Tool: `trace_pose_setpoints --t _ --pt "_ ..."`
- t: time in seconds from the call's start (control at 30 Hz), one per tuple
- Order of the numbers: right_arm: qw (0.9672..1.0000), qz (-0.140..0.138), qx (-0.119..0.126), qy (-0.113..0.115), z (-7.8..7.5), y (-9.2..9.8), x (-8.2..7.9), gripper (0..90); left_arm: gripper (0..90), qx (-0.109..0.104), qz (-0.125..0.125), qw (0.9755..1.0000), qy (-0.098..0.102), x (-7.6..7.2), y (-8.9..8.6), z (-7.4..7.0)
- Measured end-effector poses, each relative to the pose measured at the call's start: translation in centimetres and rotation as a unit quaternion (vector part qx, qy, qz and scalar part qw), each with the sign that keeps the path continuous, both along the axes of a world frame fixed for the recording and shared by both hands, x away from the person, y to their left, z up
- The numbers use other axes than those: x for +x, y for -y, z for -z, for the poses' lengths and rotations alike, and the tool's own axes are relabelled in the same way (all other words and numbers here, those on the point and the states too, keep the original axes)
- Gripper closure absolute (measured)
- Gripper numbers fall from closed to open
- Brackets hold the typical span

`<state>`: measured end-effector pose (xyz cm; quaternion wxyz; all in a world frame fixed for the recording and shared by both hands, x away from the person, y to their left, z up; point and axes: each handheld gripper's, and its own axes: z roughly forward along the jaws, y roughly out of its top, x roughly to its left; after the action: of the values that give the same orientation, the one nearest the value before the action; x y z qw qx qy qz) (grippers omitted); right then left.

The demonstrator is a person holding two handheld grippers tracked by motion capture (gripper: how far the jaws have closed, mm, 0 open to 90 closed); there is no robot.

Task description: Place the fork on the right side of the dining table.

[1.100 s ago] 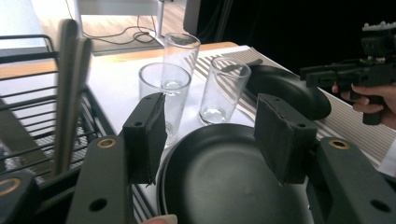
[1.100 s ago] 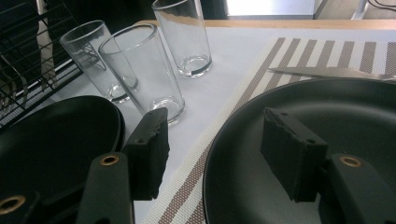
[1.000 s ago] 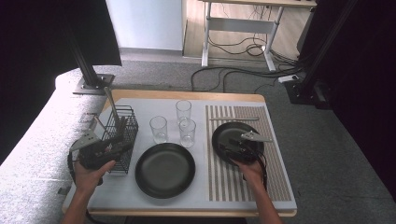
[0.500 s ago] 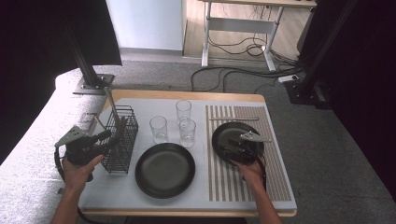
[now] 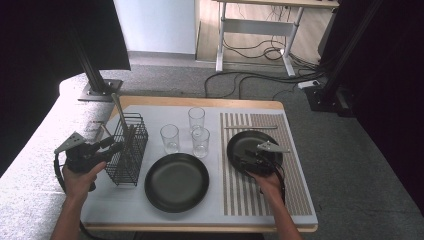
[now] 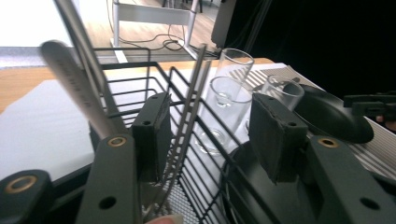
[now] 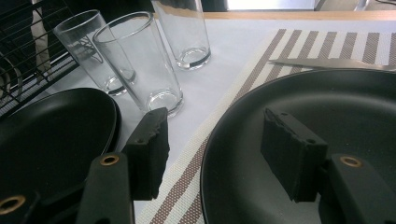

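A black wire basket (image 5: 128, 150) with several pieces of metal cutlery (image 6: 70, 88) stands on the table's left. My left gripper (image 5: 114, 147) is level at the basket's left side. Its jaws have just been closing; they are open, with the basket's wires and a thin metal handle (image 6: 194, 93) between the pads (image 6: 152, 133), not pressed. My right gripper (image 5: 245, 159) rests low over the small black plate (image 5: 250, 142) on the striped placemat (image 5: 295, 165). Its open jaws (image 7: 215, 135) straddle the plate's rim (image 7: 219, 130), one pad (image 7: 289, 154) over the plate.
A larger black plate (image 5: 176, 181) lies at the front middle on the white mat. Three clear glasses (image 5: 170, 138) stand behind it. A knife (image 5: 250, 127) lies on the placemat beyond the small plate. The table's wooden edge (image 5: 200, 102) runs along the back.
My left gripper has moved left, from over the basket's front part to its left side. The right gripper has stayed in place.
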<state>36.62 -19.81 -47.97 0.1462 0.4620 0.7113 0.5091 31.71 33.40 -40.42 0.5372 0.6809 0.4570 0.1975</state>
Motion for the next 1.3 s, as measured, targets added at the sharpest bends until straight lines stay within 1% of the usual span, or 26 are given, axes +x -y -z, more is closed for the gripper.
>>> trace_pose_setpoints --t 0.07,0.3,0.97,1.3 --pt "1.0000 0.001 0.001 0.001 0.0 0.0 0.0 41.5 49.6 0.000 -0.006 1.0000 0.000 0.2 -0.5 0.1" --pt "1.0000 0.001 0.000 0.000 0.0 0.0 0.0 41.5 49.9 0.000 -0.017 0.9999 -0.004 0.7 -1.3 0.3" --pt "1.0000 0.001 -0.002 -0.002 0.2 0.0 -0.1 41.5 52.3 -0.001 -0.040 0.9991 -0.015 1.8 -3.0 1.2" --pt "1.0000 0.001 -0.004 -0.001 0.2 0.1 -0.1 41.5 53.7 -0.002 -0.052 0.9984 -0.021 2.9 -3.7 1.3"
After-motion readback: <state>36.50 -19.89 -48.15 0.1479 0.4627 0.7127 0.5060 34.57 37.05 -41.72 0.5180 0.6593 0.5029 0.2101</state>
